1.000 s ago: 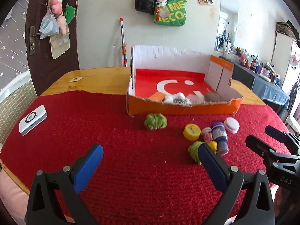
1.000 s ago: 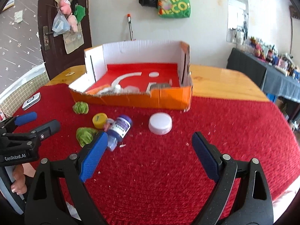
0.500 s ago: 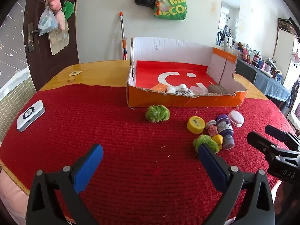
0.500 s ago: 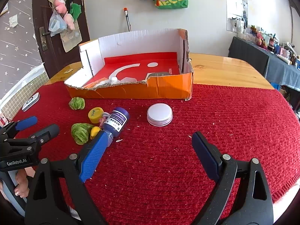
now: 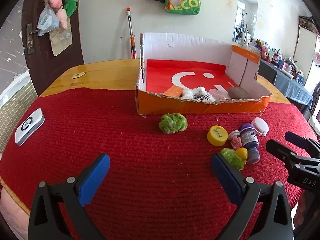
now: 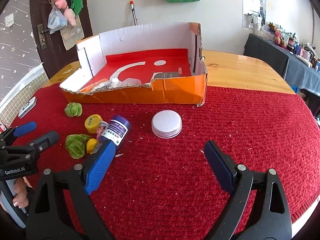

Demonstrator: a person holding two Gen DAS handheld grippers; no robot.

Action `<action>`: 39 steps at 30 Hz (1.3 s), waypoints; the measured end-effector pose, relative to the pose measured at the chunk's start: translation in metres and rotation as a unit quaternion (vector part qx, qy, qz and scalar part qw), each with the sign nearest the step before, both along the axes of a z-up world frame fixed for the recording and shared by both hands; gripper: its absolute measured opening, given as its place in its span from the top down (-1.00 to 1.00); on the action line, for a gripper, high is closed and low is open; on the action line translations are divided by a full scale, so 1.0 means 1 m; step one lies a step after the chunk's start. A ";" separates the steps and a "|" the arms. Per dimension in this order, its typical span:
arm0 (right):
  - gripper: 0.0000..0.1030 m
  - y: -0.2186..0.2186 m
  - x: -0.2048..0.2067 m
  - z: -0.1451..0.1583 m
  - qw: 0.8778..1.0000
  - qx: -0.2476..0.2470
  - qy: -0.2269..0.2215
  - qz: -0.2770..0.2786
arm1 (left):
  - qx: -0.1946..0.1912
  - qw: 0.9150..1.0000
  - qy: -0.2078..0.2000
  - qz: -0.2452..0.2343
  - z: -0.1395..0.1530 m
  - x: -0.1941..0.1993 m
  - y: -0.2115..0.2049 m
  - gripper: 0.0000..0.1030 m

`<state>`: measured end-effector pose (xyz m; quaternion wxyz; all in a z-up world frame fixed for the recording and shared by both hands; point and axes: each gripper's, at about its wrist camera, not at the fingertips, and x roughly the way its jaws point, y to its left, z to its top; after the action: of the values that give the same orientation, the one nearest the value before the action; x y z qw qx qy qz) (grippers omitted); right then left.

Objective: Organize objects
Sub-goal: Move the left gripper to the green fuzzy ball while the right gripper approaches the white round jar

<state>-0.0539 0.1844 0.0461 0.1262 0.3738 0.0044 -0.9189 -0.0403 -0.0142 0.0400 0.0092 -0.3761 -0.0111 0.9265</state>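
Observation:
An open orange cardboard box (image 5: 200, 108) (image 6: 176, 96) stands on the red mat and holds several small items. In front of it lie a green pom-pom (image 5: 173, 123) (image 6: 73, 109), a yellow cap (image 5: 217, 135) (image 6: 93, 123), a purple bottle (image 5: 250, 142) (image 6: 116, 131) on its side, a white lid (image 5: 260, 126) (image 6: 166, 123), a second green pom-pom (image 5: 232, 158) (image 6: 75, 145) and a small yellow piece (image 5: 241, 153) (image 6: 91, 144). My left gripper (image 5: 160, 172) is open and empty, low over the mat. My right gripper (image 6: 160, 160) is open and empty, just before the white lid.
A white device (image 5: 29, 126) lies at the mat's left edge. The bare wooden table (image 5: 100, 74) shows behind the mat. A dark door with hanging bags (image 5: 54, 24) and a wall stand behind. Each gripper shows in the other's view, the right one (image 5: 296, 152) and the left one (image 6: 26, 140).
Both grippers have moved forward toward the box and the loose objects, which now appear closer. Both stay open and empty.

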 end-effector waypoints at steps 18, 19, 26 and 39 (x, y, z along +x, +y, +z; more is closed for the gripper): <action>-0.78 0.009 -0.043 -0.009 0.998 0.004 -0.067 -0.008 | -0.011 0.999 -0.042 -0.012 -0.007 -0.047 -0.003 -1.00; -0.78 0.009 -0.045 -0.010 0.997 0.007 -0.070 -0.008 | -0.012 0.999 -0.045 -0.013 -0.007 -0.049 -0.002 -1.00; -0.77 0.007 -0.051 -0.011 0.997 0.023 -0.073 -0.003 | -0.003 0.998 -0.058 -0.024 -0.012 -0.060 -0.003 -0.86; -0.12 0.000 -0.048 -0.011 0.997 0.057 -0.053 0.007 | -0.015 0.997 -0.056 -0.055 -0.016 -0.068 0.009 -0.34</action>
<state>-0.1024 0.1847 0.0354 0.1117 0.4282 0.0526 -0.8952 -0.1078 -0.0049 0.0245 0.0543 -0.4275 0.0232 0.9021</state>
